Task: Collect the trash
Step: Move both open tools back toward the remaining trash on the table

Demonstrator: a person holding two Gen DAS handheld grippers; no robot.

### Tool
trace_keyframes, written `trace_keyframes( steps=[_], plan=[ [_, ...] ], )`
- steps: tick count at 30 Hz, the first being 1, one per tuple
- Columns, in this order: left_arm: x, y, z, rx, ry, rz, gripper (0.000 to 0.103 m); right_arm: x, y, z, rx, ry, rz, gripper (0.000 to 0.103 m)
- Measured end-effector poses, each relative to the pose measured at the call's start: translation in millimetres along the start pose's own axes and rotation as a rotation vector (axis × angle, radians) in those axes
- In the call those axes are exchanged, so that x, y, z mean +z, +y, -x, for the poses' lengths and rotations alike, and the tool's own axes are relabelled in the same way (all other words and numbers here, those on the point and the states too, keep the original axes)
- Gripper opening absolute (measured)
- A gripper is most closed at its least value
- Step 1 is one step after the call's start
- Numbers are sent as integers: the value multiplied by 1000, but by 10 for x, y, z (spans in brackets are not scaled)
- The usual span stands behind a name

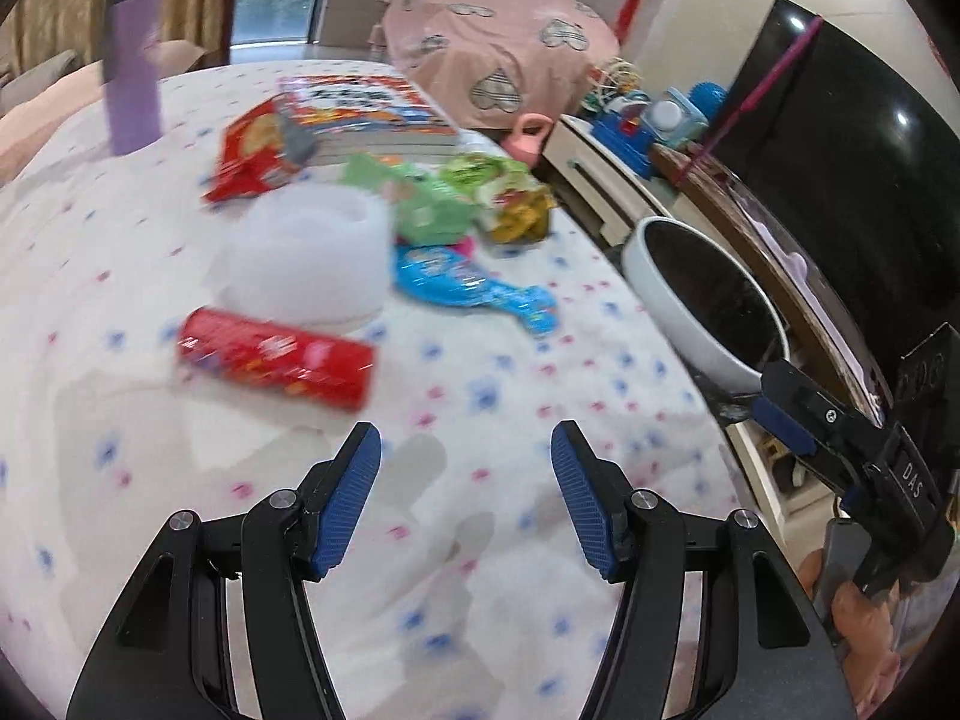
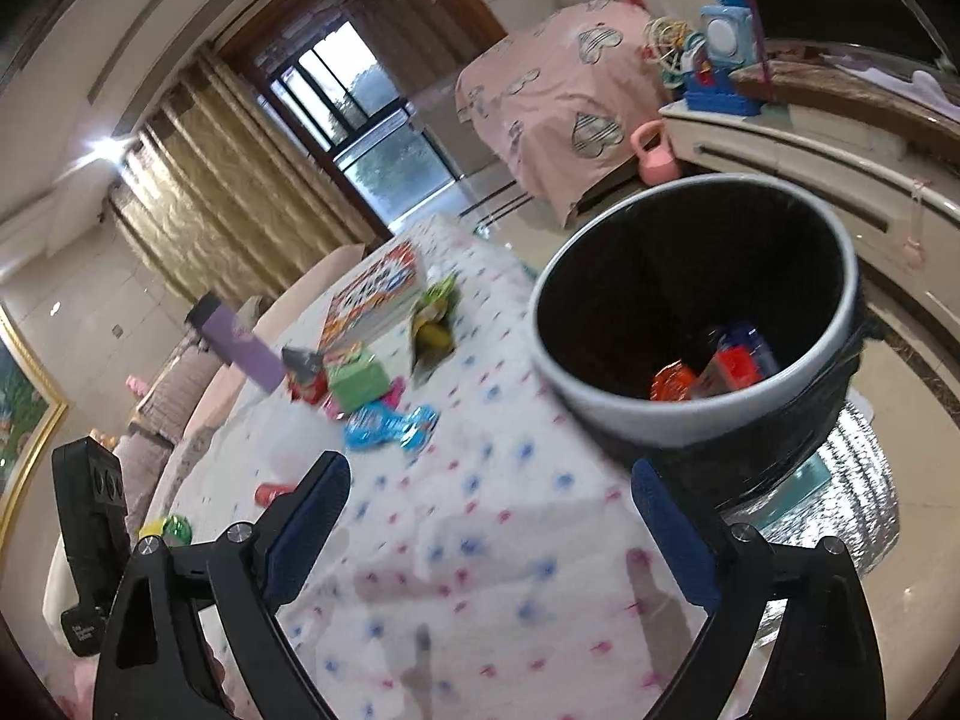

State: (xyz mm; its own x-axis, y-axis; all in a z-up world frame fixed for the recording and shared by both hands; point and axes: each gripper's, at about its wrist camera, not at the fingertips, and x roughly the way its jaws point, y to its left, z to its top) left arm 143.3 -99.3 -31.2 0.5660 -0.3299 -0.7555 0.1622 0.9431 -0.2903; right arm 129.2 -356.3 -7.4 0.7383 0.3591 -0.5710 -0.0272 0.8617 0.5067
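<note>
My left gripper [image 1: 466,450] is open and empty above the floral tablecloth [image 1: 480,540]. Ahead of it lie a red wrapper [image 1: 276,357], a white plastic cup [image 1: 306,255], a blue wrapper [image 1: 468,285], a green box [image 1: 420,204], a green-yellow bag [image 1: 510,198] and a red snack bag [image 1: 258,156]. My right gripper [image 2: 489,480] is open and empty, over the table edge beside the white bin [image 2: 696,294], which holds red and blue trash [image 2: 720,366]. The bin also shows in the left wrist view [image 1: 702,300]. The right gripper itself shows in the left wrist view [image 1: 840,438].
A purple tumbler [image 1: 129,66] and a stack of books [image 1: 366,108] stand at the table's far side. A white cabinet [image 2: 810,162] with toys and a dark TV [image 1: 840,150] are to the right. A pink covered piece of furniture [image 1: 498,42] stands behind.
</note>
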Motion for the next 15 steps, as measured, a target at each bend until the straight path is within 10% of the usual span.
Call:
trace_keyframes(
  steps=[15],
  plan=[
    [-64, 587, 13, 5, 26, 141, 64, -223, 422, -265, 35, 74, 112, 96]
  ],
)
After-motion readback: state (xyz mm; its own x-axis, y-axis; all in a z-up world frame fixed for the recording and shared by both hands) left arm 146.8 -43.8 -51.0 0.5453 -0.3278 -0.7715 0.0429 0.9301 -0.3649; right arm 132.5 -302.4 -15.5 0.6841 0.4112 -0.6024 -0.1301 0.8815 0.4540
